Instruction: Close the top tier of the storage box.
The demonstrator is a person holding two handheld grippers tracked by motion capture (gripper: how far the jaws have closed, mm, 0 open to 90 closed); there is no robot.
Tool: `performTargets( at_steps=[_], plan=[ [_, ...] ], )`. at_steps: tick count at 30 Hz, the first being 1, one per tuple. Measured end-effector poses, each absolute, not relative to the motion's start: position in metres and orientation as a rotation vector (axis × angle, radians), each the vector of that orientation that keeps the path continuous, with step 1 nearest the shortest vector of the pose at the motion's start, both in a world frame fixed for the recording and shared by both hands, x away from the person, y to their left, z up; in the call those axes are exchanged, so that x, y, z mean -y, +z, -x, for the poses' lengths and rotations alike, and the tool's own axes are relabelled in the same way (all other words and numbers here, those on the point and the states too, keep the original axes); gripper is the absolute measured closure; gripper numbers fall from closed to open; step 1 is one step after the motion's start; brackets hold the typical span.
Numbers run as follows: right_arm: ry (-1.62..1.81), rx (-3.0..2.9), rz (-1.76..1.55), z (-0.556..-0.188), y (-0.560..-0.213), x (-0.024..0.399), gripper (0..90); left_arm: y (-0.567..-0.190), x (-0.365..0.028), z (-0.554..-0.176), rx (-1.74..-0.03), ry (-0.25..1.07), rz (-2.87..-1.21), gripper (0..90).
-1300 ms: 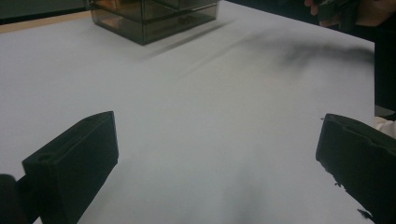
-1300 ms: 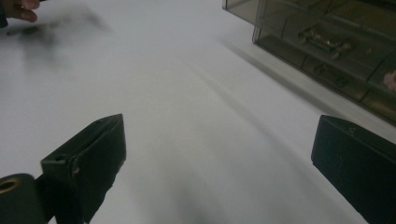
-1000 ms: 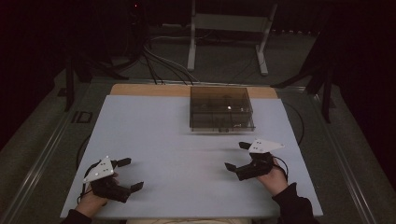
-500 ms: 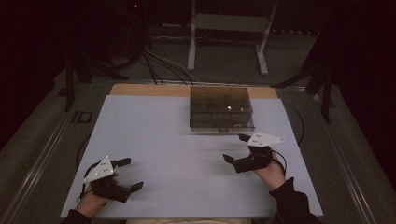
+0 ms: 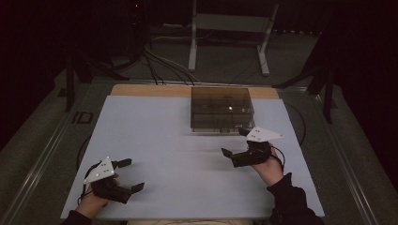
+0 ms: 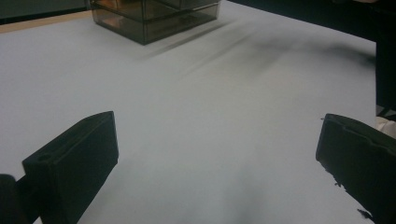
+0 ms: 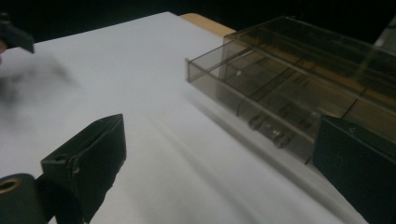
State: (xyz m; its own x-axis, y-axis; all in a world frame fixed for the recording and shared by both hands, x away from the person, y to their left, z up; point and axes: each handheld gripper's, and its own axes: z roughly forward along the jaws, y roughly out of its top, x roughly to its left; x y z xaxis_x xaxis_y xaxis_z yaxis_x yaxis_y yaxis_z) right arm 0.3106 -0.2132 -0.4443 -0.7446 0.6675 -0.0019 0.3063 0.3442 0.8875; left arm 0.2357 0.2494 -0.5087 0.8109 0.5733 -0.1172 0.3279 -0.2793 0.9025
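Both grippers — left gripper point(image 5: 131, 175), right gripper point(image 5: 234, 142) near the smoky box point(image 5: 220, 108) — have jaws wide open, empty.

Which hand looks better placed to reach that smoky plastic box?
Right. The right gripper sits open just beside the box, its drawer front close ahead of the jaws. The left gripper, also open, rests at the near edge, far from it.
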Motion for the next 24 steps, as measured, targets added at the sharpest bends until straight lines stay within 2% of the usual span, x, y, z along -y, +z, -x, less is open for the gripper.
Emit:
performTargets(
  at_steps=[10, 24],
  plan=[
    [1.297, -2.086, -0.985, -0.321, -0.443, 0.205, 3.4, -0.509, -0.25, -0.236, -0.679, 0.276, -1.888, 0.0],
    [1.249, -2.016, -1.094, -0.332, -0.459, 0.2, 3.3, -0.509, -0.25, -0.236, -0.68, 0.274, -1.888, 0.0]
  ],
)
